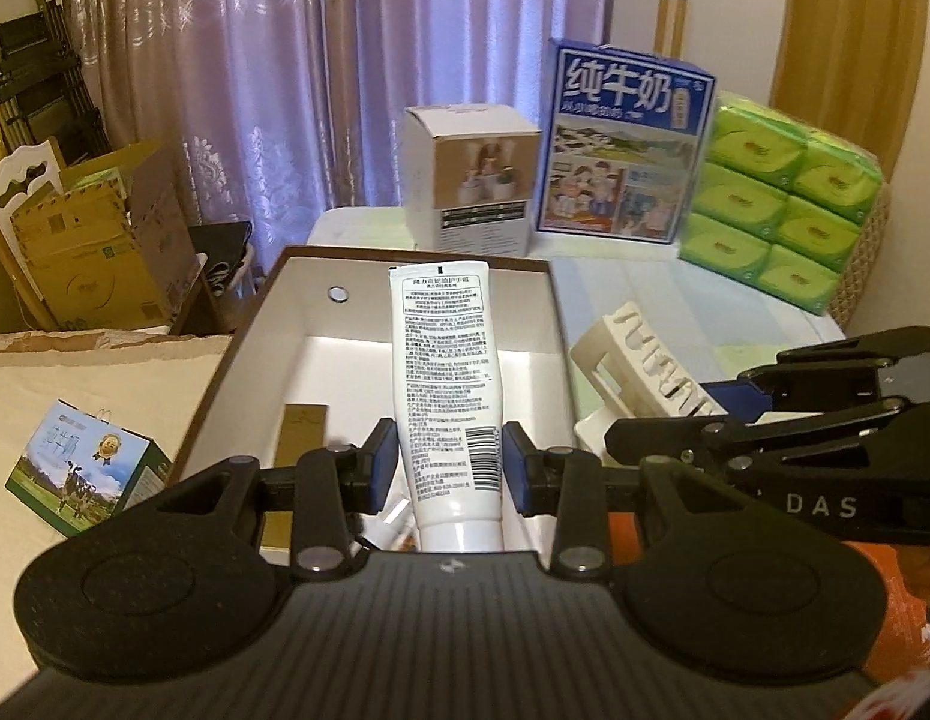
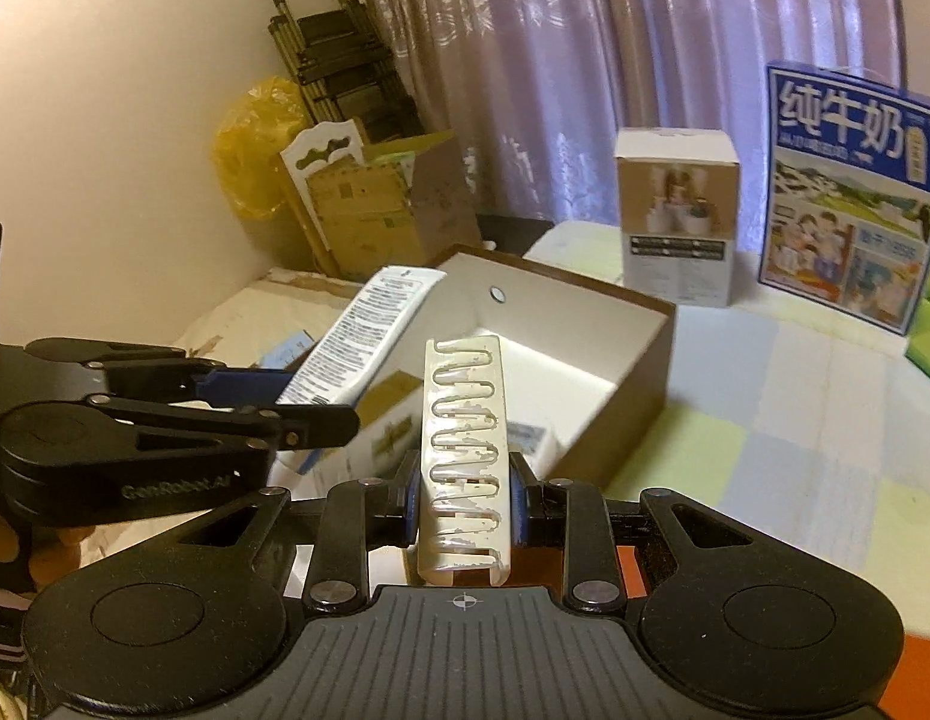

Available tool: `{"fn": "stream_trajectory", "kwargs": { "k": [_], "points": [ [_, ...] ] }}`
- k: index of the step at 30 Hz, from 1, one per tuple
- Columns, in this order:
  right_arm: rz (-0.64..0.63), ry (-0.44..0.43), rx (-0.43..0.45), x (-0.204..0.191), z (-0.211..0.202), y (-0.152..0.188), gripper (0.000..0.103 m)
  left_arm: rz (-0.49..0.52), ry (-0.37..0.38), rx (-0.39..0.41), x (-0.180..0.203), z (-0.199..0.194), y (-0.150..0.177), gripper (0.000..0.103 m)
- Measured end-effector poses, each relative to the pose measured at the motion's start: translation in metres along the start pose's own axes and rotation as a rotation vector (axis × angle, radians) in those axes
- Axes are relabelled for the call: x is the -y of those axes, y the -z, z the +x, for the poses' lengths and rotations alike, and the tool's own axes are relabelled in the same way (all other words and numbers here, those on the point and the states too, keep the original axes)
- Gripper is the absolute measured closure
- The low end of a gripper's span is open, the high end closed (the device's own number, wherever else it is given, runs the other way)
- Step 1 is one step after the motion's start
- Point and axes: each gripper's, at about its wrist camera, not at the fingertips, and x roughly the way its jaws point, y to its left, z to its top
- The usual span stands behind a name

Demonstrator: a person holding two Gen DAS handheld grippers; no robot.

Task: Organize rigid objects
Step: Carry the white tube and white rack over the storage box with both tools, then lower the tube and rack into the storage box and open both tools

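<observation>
Tube (image 1: 444,396) pinched in the left gripper (image 1: 450,468) jaws points to 12 o'clock over the open box (image 1: 249,324); right gripper (image 2: 465,492) jaws clamp the white rack (image 2: 465,450), box ahead at 1 o'clock.

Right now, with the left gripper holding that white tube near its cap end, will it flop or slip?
The white tube probably stays fairly straight: it juts past the left gripper without drooping. Its glossy skin looks slippery, so it might slide. Being a soft tube, it may dent where the pads squeeze.
</observation>
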Motion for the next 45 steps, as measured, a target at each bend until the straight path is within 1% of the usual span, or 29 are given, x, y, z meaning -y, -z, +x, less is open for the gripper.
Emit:
{"fn": "stream_trajectory", "kwargs": {
  "k": [7,13,21,26,37,40,43,45],
  "points": [
    [-0.002,0.035,-0.027,0.0,0.042,-0.023,0.078,0.014,0.002,-0.047,-0.023,0.036,-0.014,0.071],
    [-0.021,0.074,-0.054,0.006,0.078,-0.041,0.078,-0.013,0.013,-0.1,-0.042,0.071,-0.025,0.071],
    [-0.018,0.11,-0.113,0.027,0.122,-0.056,0.078,-0.031,0.007,-0.156,-0.06,0.117,-0.038,0.071],
    [-0.024,0.132,-0.14,0.038,0.144,-0.061,0.078,-0.024,-0.001,-0.185,-0.065,0.141,-0.045,0.071],
    [-0.037,0.152,-0.174,0.054,0.173,-0.068,0.078,-0.017,-0.01,-0.22,-0.069,0.175,-0.053,0.071],
    [-0.034,0.156,-0.18,0.057,0.18,-0.07,0.078,-0.017,-0.009,-0.219,-0.069,0.181,-0.056,0.07],
    [-0.035,0.167,-0.177,0.058,0.184,-0.071,0.078,-0.01,0.011,-0.214,-0.07,0.186,-0.058,0.07],
    [-0.034,0.172,-0.174,0.06,0.186,-0.071,0.078,-0.011,0.005,-0.202,-0.07,0.188,-0.058,0.07]
  ]
}}
